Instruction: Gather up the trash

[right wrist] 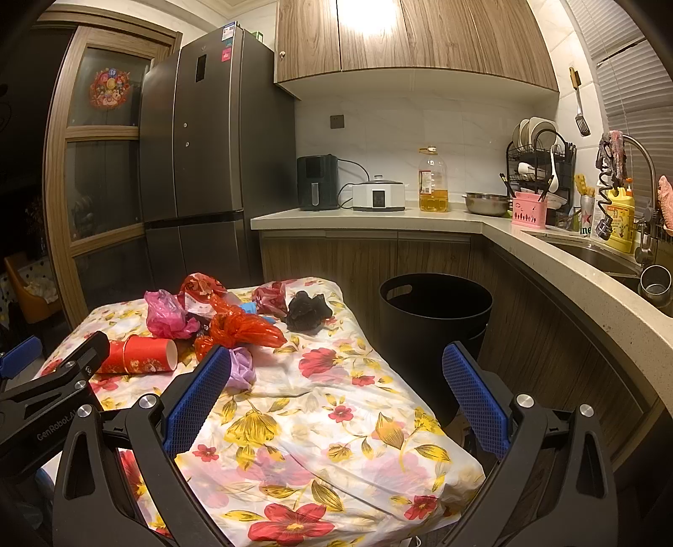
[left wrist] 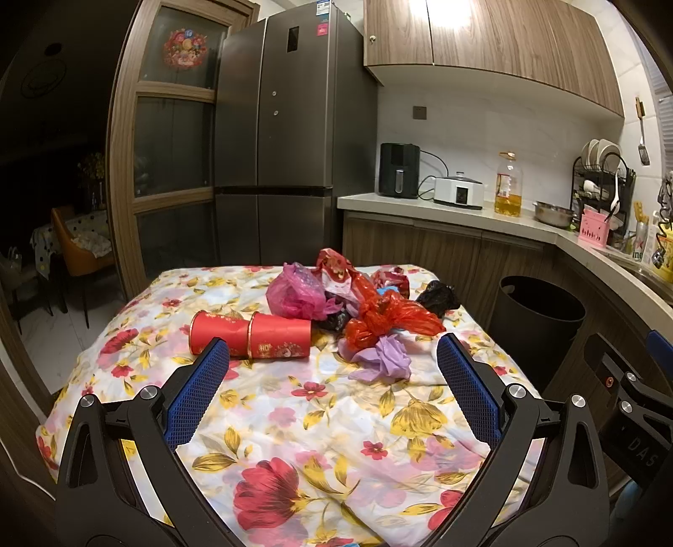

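Behind the table you have a dark fridge point(left wrist: 290, 105) standing between a wood-framed glass door point(left wrist: 172, 118) and the counter point(right wrist: 370, 219), with wood cabinets point(right wrist: 412, 38) overhead. Along that counter, going from the fridge towards the corner, you see a black air fryer point(right wrist: 316, 181), a white cooker point(right wrist: 378, 195), an oil bottle point(right wrist: 432, 181), a steel bowl point(right wrist: 487, 203) and a pink holder point(right wrist: 529, 213), with a dish rack point(right wrist: 540, 160) behind the holder. Past the corner the counter runs to a sink point(right wrist: 589, 251) with a tall tap point(right wrist: 639, 168), and a spatula point(right wrist: 579, 103) hangs on the wall above.
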Action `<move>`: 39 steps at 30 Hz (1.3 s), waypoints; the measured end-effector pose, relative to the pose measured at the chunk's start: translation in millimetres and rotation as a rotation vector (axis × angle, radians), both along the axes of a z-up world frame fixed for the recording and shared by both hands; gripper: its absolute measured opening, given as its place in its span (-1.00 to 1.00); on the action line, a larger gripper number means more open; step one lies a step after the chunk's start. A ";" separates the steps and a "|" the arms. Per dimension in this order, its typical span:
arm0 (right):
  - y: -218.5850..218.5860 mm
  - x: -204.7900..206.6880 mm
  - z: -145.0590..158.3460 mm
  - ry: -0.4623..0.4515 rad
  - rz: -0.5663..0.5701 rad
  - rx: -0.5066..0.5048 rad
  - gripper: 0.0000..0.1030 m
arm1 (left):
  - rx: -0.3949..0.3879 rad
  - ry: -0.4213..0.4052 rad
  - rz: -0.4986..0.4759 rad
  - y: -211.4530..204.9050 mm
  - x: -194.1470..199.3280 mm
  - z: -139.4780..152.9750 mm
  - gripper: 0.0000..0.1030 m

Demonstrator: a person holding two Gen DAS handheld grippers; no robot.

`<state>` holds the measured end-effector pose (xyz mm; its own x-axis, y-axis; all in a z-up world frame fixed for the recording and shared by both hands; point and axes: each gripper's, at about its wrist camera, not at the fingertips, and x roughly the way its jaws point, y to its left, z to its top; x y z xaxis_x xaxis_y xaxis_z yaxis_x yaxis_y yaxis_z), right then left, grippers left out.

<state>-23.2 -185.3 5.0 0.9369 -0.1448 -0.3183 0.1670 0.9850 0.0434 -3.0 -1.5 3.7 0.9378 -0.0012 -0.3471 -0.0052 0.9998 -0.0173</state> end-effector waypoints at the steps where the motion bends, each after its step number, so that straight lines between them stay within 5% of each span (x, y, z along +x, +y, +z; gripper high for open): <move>1: 0.1 0.0 -0.1 0.000 0.000 0.000 0.89 | 0.000 0.000 0.001 0.0 0.0 0.1 0.89; 39: -0.4 0.3 -0.8 -0.003 0.000 0.000 0.89 | -0.005 -0.002 -0.001 -2.7 -2.0 1.1 0.89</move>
<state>-22.9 -185.7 4.2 0.9377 -0.1448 -0.3158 0.1670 0.9850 0.0442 -5.0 -4.2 4.8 0.9385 -0.0038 -0.3452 -0.0041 0.9997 -0.0222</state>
